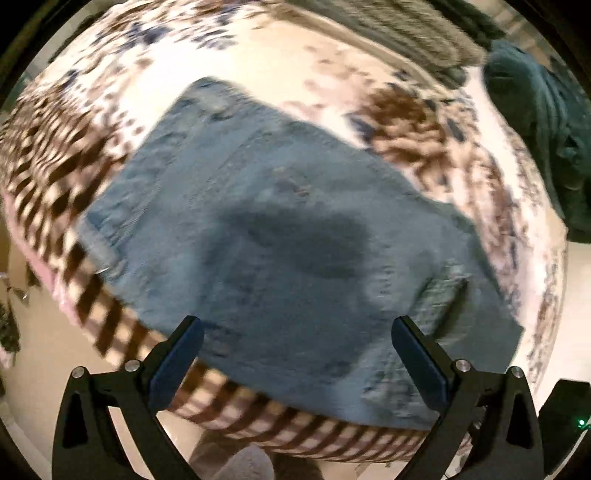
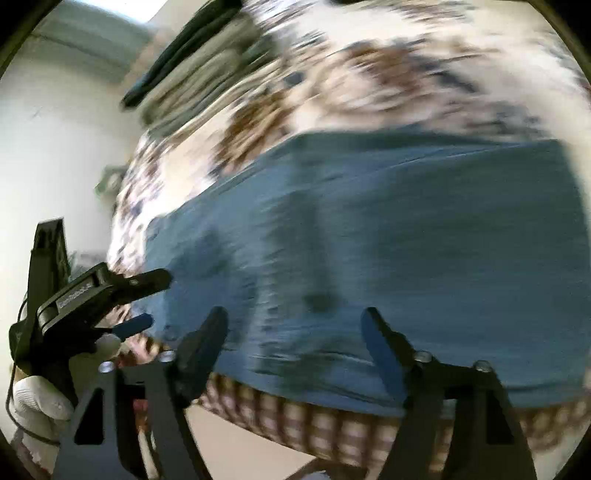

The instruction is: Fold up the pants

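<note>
The blue denim pants (image 1: 280, 229) lie folded in a flat block on a bed with a brown-and-white patterned blanket (image 1: 280, 62). My left gripper (image 1: 297, 334) is open and empty, held above the near edge of the pants. My right gripper (image 2: 295, 325) is open and empty too, above the near edge of the pants (image 2: 388, 236). In the right wrist view the left gripper (image 2: 147, 299) shows at the left, held by a white-gloved hand, its fingers apart near the pants' corner. Both views are motion-blurred.
The bed's near edge has a brown checked border (image 1: 110, 325) with pale floor (image 1: 37, 354) below. A dark green garment (image 1: 546, 122) lies at the bed's right side. Grey striped bedding (image 1: 406, 26) lies at the far end. A white wall (image 2: 55, 147) stands to the left.
</note>
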